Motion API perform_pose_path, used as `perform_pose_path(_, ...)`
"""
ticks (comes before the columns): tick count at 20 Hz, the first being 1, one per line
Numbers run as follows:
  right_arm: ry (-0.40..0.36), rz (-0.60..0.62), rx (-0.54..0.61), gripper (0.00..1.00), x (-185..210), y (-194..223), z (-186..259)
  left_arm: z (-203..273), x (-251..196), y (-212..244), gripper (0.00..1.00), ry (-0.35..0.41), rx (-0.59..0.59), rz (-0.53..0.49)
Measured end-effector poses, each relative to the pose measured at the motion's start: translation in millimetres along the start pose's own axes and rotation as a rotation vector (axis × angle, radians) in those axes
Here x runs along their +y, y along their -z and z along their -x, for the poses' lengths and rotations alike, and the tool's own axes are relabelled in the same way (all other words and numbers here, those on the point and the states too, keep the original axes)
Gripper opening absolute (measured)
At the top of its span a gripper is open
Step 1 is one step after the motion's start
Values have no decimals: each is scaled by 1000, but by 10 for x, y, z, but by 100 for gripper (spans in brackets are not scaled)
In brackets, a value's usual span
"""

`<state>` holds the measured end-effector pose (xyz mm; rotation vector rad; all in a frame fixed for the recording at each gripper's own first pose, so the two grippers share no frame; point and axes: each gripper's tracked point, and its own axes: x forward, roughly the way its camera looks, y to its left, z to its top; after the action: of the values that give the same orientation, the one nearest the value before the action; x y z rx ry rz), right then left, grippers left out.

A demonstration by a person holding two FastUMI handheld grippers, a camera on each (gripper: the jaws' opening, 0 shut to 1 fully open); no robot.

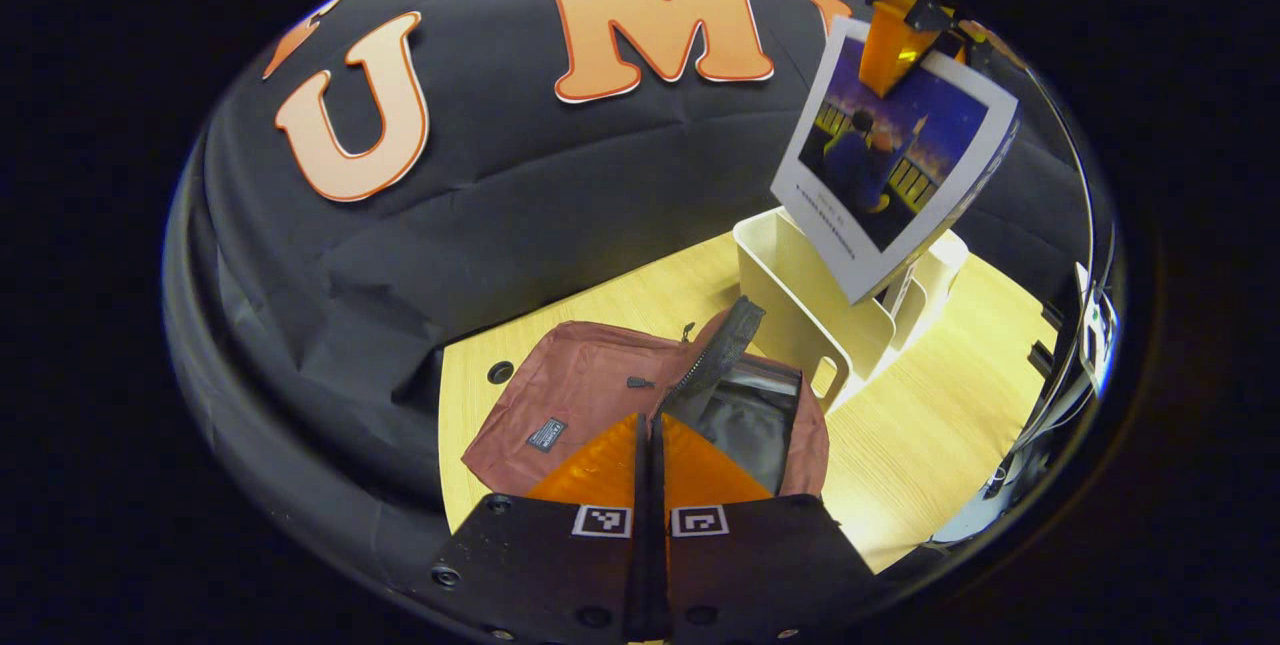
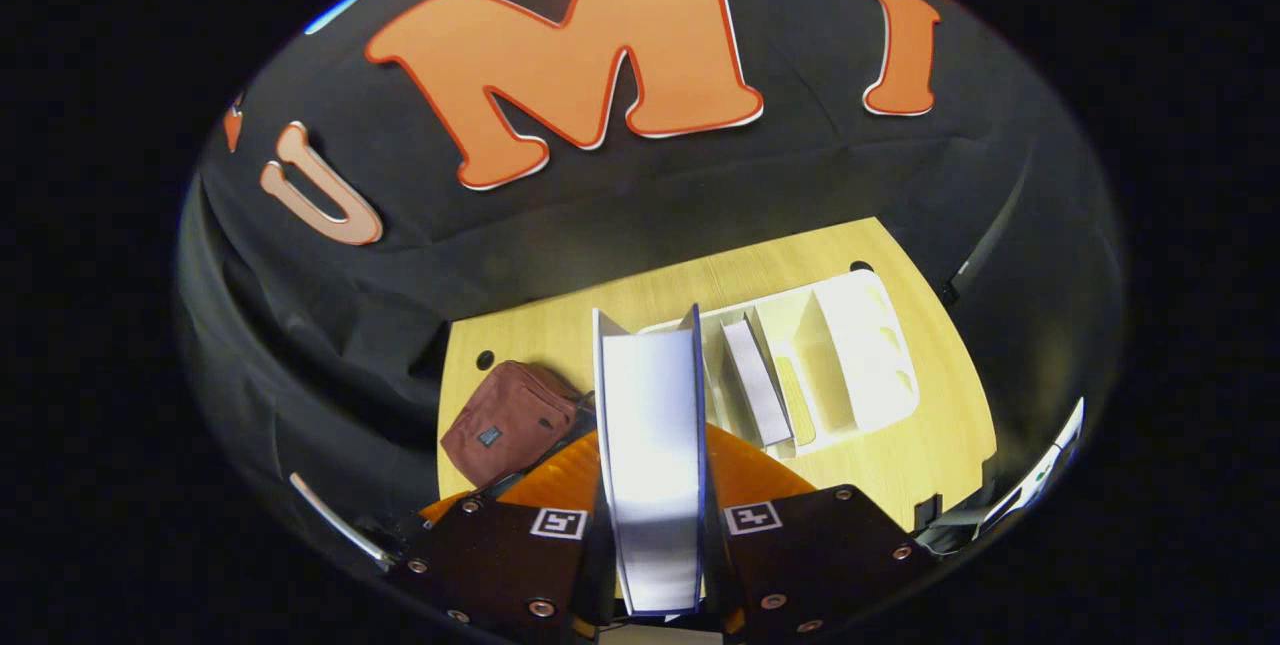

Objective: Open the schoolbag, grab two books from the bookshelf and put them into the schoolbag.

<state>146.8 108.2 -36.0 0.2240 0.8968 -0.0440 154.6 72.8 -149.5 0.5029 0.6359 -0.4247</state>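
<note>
book (image 2: 652, 465) is clamped betw. both fingers of right gripper (image 2: 655, 525), lifted above the shelf (image 2: 850, 365). bag (image 1: 640, 405) lies open on table (image 1: 940, 425) just beside shelf. left gripper (image 1: 650, 465) hovers over bag, fingers pressed together, holding nothing. 2nd book (image 2: 755, 380) stands in shelf.

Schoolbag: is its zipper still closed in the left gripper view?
No, the schoolbag lies unzipped on the table, its flap lifted and the dark lining showing, with the left gripper shut just above it.

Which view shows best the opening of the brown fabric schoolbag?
The left gripper view: the brown fabric schoolbag lies close, unzipped, its dark lining visible. In the right gripper view the schoolbag is small and distant, its opening hidden.
</note>
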Motion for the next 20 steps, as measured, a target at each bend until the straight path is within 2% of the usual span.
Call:
perform_pose_path(3, -135, -120, -11, 35, 132, 338, 138, -10, -48, 9, 1, 9, 2, 0)
perform_pose_path(6, -181, -214, -42, 35, 37, 729, 76, -2, -77, -25, 1, 15, -1, -7)
perform_pose_path(11, -329, -513, -7, 35, 94, 1433, -403, 39, -162, -103, 1, 9, -8, -24)
perform_pose_path(13, -340, -567, -9, 35, 122, 1637, -619, 65, -173, -140, 1, 2, -8, -41)
perform_pose_path(15, -320, -589, -5, 35, 120, 1813, -862, 61, -166, -154, 0, -5, -6, -48)
perform_pose_path(20, -346, -633, 13, 35, 357, 1976, -1396, 49, -178, -166, 1, -4, -3, -63)
